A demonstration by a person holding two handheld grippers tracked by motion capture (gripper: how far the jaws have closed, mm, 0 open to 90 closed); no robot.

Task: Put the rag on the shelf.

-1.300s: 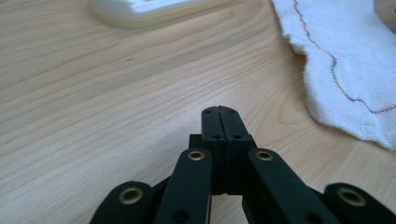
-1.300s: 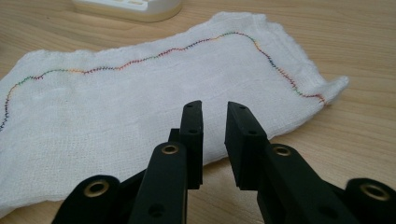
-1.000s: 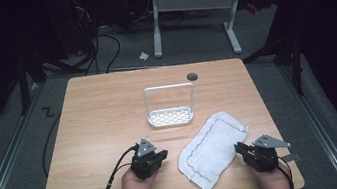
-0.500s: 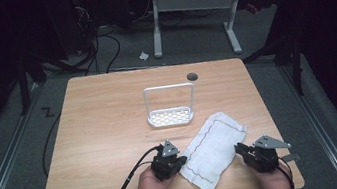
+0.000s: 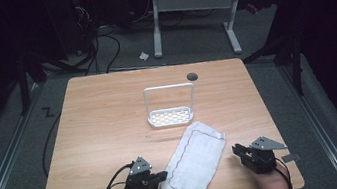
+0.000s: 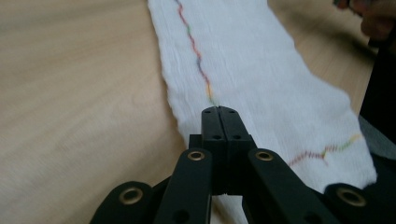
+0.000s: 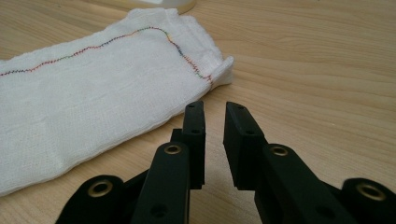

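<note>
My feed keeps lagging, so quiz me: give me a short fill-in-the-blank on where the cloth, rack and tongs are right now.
1. The left tongs are ____ at the cloth's edge.
2. The right tongs are ____, over bare table beside the cloth.
3. The white rack stands ____ the cloth, farther from the person.
4. The stitched line near the cloth's edge is ____.

Missing words: shut; open; beyond; multicoloured

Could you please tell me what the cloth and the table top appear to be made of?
The cloth looks like white woven cotton, matte: visible weave, soft folded edge, multicoloured stitched line. The table top shows light wood grain with a smooth finish, possibly laminate.
</note>
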